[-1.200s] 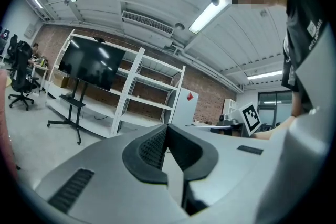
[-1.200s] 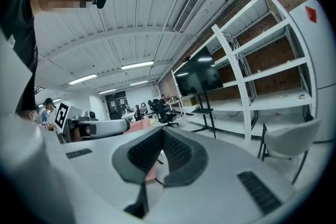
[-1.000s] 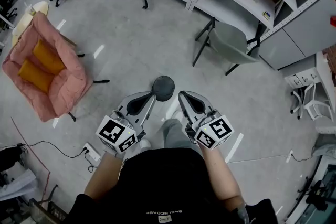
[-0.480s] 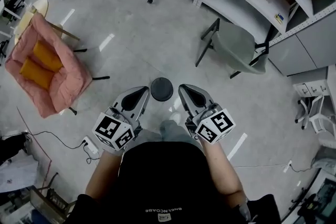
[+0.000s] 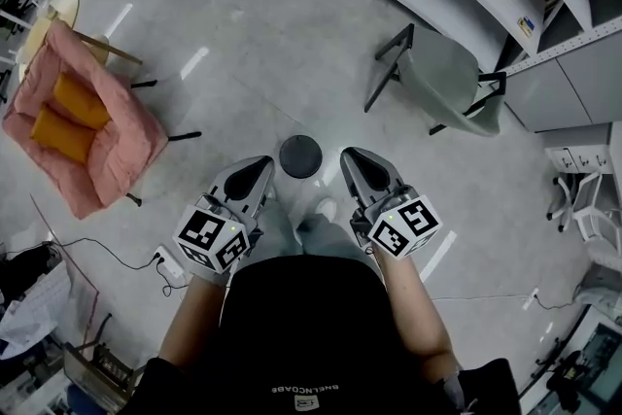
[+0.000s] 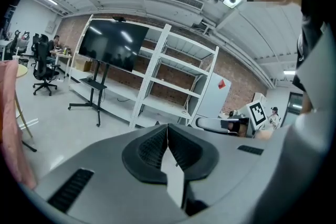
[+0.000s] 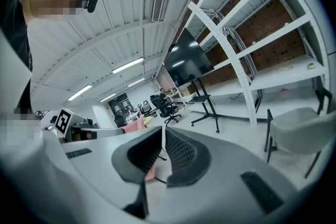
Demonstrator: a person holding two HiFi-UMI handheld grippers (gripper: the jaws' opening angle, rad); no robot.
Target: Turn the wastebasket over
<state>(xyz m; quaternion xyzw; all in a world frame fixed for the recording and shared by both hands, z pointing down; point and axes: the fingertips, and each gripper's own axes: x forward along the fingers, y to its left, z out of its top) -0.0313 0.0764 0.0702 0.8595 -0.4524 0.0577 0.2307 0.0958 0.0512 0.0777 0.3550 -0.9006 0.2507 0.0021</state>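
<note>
Wastebasket (image 5: 299, 156) stood on floor (image 5: 253, 63) between left gripper (image 5: 255, 172) and right gripper (image 5: 358, 166), both pressed together, empty. Risk: jaws left unopened would nudge basket skidding off instead of gripping rim.

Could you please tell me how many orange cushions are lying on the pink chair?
2. One orange cushion lies higher on the pink chair, the other just beside it, lower left. None seems hidden.
</note>
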